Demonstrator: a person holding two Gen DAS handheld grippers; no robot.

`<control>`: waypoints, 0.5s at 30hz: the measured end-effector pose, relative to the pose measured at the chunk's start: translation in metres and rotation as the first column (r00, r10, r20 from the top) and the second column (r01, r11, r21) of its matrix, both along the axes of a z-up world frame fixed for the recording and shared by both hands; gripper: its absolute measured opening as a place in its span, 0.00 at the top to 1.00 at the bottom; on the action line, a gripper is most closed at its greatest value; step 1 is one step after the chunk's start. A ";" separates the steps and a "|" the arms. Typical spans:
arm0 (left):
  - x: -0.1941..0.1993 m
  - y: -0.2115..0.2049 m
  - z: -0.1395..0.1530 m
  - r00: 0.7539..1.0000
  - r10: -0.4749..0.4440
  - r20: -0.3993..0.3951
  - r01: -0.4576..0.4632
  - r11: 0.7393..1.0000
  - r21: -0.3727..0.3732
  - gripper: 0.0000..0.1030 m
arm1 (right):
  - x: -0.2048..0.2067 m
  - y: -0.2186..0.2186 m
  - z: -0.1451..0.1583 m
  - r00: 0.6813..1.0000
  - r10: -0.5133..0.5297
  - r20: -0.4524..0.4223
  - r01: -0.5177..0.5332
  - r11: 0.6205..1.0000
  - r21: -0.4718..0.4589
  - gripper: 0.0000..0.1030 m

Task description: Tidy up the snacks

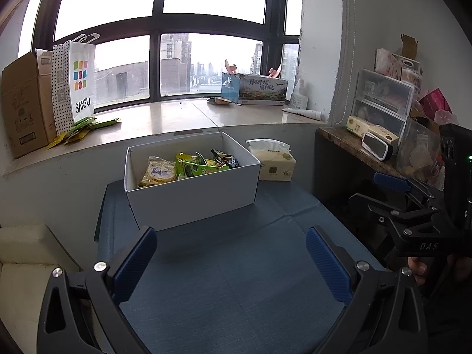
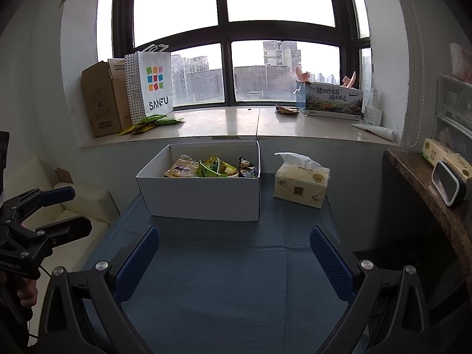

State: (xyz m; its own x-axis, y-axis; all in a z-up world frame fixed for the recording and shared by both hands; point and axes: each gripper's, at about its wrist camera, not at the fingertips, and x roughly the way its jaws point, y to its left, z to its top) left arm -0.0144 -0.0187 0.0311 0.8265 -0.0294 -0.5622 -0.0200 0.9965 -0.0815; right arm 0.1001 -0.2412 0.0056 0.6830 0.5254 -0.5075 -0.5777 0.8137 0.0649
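Straight ahead of both tools, a white box [image 2: 203, 194] sits on a dark blue bench [image 2: 236, 280]. Snack packets [image 2: 212, 167] lie inside the box: a pale yellow one on the left, green ones in the middle, a dark one on the right. Just to the right of the box stands a pack of tissues [image 2: 302, 184], apart from it.

The left tool [image 1: 231, 255] hangs above the bare bench with its 2 blue pads [image 1: 134, 262] spread wide and nothing between them. The right tool [image 2: 234, 256] is likewise wide open and empty. Each tool appears at the edge of the other's view.

Beyond the box runs a windowsill [image 2: 224, 125]. On its left end stand a cardboard carton [image 2: 101, 101] and a white shopping bag [image 2: 153, 84], with green packets [image 2: 153, 122] scattered at the bag's foot. On its right end stands a printed box [image 2: 332, 101].
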 end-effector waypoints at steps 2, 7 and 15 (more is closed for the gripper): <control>0.000 0.000 0.000 1.000 -0.001 0.000 0.001 1.000 0.001 0.00 | 0.000 0.000 0.000 1.000 0.001 -0.001 -0.001 1.000 0.001 0.00; 0.001 -0.001 0.001 1.000 -0.002 -0.001 0.002 1.000 0.002 0.00 | 0.000 -0.001 0.001 1.000 0.002 0.001 -0.002 1.000 0.001 0.00; 0.002 -0.001 0.000 1.000 -0.005 0.000 0.005 1.000 0.002 0.00 | 0.000 0.000 0.000 1.000 0.005 0.000 -0.005 1.000 0.000 0.00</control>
